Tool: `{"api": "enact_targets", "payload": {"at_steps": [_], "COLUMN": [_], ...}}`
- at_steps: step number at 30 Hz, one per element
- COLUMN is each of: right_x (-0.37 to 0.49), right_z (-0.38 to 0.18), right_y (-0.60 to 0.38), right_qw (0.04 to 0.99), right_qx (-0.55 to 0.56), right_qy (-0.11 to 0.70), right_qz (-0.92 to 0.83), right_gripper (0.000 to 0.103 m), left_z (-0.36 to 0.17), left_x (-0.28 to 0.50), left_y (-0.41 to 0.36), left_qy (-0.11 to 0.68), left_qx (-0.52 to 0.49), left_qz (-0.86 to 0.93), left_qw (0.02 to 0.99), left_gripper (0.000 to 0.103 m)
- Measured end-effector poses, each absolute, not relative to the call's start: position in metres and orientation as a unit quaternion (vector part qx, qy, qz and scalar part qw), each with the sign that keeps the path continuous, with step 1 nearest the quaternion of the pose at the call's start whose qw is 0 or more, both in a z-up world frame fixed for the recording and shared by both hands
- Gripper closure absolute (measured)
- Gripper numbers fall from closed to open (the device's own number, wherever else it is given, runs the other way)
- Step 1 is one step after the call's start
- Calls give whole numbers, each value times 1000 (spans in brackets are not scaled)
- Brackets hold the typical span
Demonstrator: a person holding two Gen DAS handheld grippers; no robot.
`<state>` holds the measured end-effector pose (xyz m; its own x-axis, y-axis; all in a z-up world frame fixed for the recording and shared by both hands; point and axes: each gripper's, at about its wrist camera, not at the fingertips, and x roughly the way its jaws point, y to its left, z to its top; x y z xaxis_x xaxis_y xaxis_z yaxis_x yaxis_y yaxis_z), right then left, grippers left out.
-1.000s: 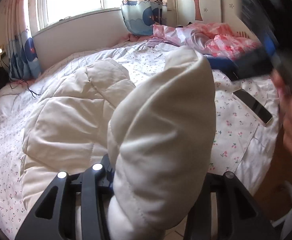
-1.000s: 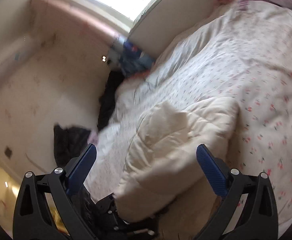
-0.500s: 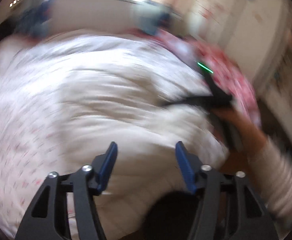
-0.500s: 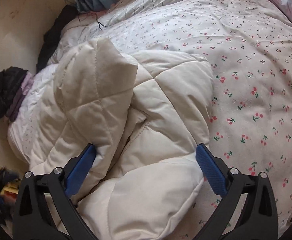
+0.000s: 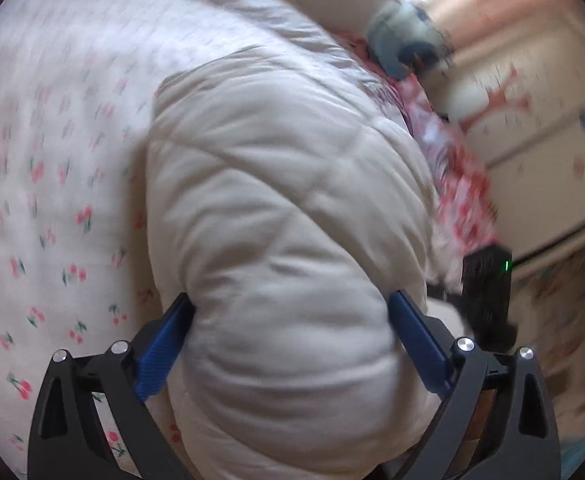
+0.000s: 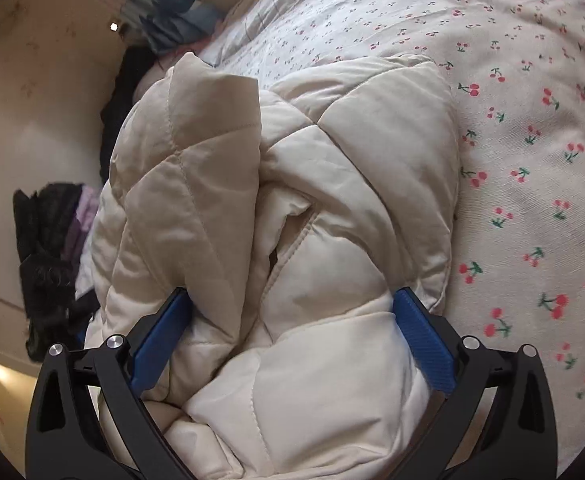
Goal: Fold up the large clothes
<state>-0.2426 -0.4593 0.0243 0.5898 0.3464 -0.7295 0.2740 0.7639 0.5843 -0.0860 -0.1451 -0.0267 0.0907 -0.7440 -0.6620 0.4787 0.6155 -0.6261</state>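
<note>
A cream quilted puffer jacket (image 6: 292,208) lies bunched and partly folded on a bed with a cherry-print sheet (image 6: 532,120). My right gripper (image 6: 292,332) is open, its blue pads (image 6: 160,340) on either side of the jacket's near bulk. In the blurred left wrist view the same jacket (image 5: 284,220) fills the middle, and my left gripper (image 5: 290,336) is open with its pads (image 5: 164,348) straddling the jacket's near end. The other gripper's black body (image 5: 486,296) shows at the jacket's right side.
Dark clothes (image 6: 48,256) are piled on the floor by the wall left of the bed. A blue patterned curtain (image 6: 176,8) hangs at the far end. Pink floral bedding (image 5: 460,176) lies beyond the jacket, near a wardrobe (image 5: 532,100).
My left gripper let go of the raised jacket sleeve, opened, and swung round over the jacket. My right gripper moved in until its open pads straddle the jacket.
</note>
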Motion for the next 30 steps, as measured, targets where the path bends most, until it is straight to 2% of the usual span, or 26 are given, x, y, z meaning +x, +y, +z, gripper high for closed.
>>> {"api": "enact_targets", "payload": {"at_steps": [3, 8, 12, 14, 16, 18, 20, 22, 24, 27, 30], "right_x": [-233, -168, -106, -76, -61, -62, -71, -82, -87, -81, -38], "right_z": [23, 22, 19, 8, -8, -18, -17, -11, 5, 51, 83], "right_y": [-444, -374, -295, -246, -213, -207, -210, -217, -230, -227, -202], "right_qw": [837, 835, 828, 836, 842, 842, 843, 840, 843, 874, 887], "right_qx": [355, 379, 377, 308, 221, 195, 175, 150, 171, 199, 199], "right_qy": [415, 380, 363, 409, 465, 479, 489, 510, 500, 432, 402], "right_qz": [32, 123, 201, 197, 164, 154, 142, 108, 99, 95, 103], "right_gripper": [6, 6, 6, 6, 6, 6, 7, 7, 7, 7, 7], "left_z": [-2, 49, 86, 83, 63, 17, -2, 5, 29, 60, 63], "left_x": [-88, -76, -64, -54, -44, -28, -31, -36, -48, -48, -16], "left_y": [-138, -84, -12, 22, 53, 83, 103, 111, 120, 114, 103], "left_qy": [500, 449, 404, 404, 435, 494, 500, 487, 433, 359, 354], "left_qx": [-104, -62, -32, -15, -5, -37, -78, -93, -91, -83, -104], "left_qz": [-430, -387, -322, -283, -239, -205, -211, -221, -197, -185, -212], "left_qw": [745, 803, 856, 870, 868, 844, 837, 840, 875, 911, 905], "left_gripper": [29, 33, 33, 33, 33, 30, 27, 26, 26, 26, 26]}}
